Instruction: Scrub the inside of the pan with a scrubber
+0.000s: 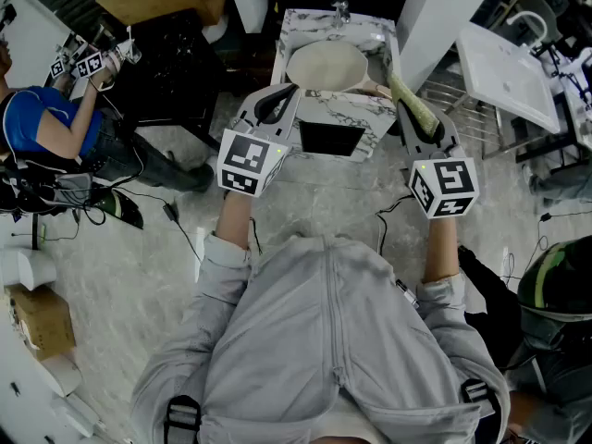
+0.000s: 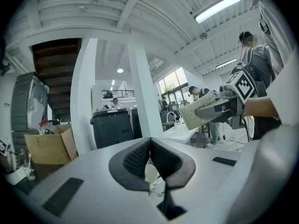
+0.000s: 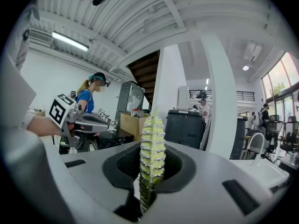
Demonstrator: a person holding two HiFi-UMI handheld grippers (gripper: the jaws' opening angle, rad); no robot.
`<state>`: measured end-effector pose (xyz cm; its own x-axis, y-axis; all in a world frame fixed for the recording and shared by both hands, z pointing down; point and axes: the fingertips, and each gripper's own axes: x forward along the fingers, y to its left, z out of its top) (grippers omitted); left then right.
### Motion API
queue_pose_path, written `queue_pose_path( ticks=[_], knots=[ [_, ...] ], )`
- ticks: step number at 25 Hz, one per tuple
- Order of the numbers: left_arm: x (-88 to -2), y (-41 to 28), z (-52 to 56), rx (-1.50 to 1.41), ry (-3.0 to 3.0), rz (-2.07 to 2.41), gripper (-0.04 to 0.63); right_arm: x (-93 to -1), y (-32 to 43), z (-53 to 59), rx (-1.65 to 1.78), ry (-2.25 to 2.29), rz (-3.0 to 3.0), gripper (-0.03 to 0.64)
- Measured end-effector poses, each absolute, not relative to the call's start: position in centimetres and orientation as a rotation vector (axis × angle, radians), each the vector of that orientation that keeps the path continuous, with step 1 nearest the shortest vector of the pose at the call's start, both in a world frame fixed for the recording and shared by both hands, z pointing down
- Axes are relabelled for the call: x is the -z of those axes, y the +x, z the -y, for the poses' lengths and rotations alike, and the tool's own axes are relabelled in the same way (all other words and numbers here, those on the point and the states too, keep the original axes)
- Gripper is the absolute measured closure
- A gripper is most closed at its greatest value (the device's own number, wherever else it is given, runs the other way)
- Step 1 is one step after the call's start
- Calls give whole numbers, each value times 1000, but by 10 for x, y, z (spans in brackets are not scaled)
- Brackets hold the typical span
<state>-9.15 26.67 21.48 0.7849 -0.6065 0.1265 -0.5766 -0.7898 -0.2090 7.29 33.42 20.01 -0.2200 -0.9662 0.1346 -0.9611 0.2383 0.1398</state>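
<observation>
The right gripper (image 3: 150,168) squeezes its fingers on the scrubber (image 3: 152,139), which sticks out, I think ready to rub. The left gripper (image 2: 149,157) has its fingers pressed together, holding nothing. The pan (image 1: 326,66) waits on the counter (image 1: 344,111) at 12 o'clock, not yet touched.

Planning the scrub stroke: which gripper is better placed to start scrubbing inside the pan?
Right. The right gripper is clamped on the scrubber, close beside the pan; the left gripper is shut and empty.
</observation>
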Motion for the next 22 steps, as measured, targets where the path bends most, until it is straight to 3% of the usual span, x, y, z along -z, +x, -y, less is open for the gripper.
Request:
queue_pose_path(
  ticks=[10, 14, 22],
  knots=[
    [-216, -74, -279, 235, -2861, -903, 572, -193, 87, -341, 39, 1813, 2400, 535],
    [-213, -68, -283, 92, -2993, -931, 572, -193, 106, -344, 32, 1817, 2424, 534],
    [-220, -45, -289, 202, -2887, -1021, 572, -205, 140, -344, 6, 1770, 2435, 534]
  ],
)
